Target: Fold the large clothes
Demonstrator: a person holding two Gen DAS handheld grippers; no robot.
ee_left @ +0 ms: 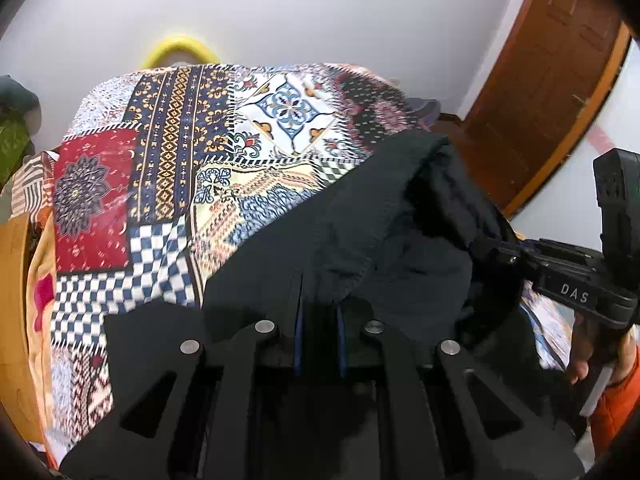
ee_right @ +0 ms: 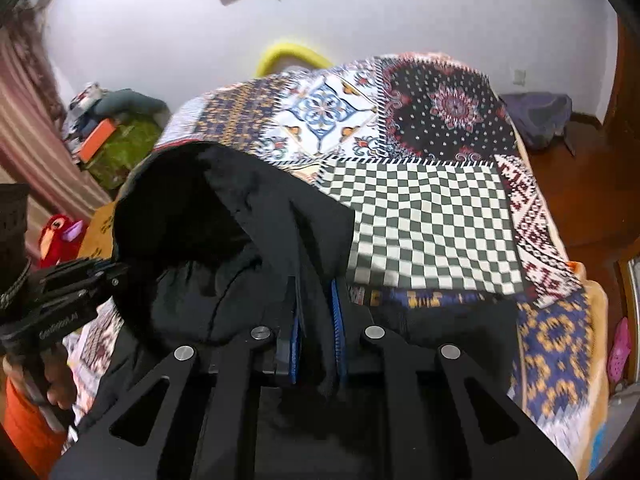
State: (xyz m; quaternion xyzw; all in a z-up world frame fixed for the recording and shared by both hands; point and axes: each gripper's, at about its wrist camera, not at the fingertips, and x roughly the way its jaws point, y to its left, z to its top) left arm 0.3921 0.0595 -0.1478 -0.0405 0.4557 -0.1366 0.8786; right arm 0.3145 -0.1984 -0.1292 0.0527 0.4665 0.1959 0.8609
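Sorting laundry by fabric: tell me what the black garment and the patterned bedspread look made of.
Black garment: seems a matte woven synthetic, possibly padded; dull surface, soft thick folds, stitched seams. Patterned bedspread: seems thin printed cotton or polyester; flat crisp print, lies smooth. Neither is certain.

Black fingers (ee_right: pixel 294 344), blue pads, orange sleeve (ee_left: pixel 618 400)

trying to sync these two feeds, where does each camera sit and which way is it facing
Left wrist: on the left gripper, looking forward across the black padded jacket and patchwork-print bedspread to the white wall; the other gripper and hand show at right.
Right wrist: on the right gripper, facing the same way over the jacket and bedspread; the left gripper shows at far left.
Shared: jacket, bedspread, yellow ring by the wall.
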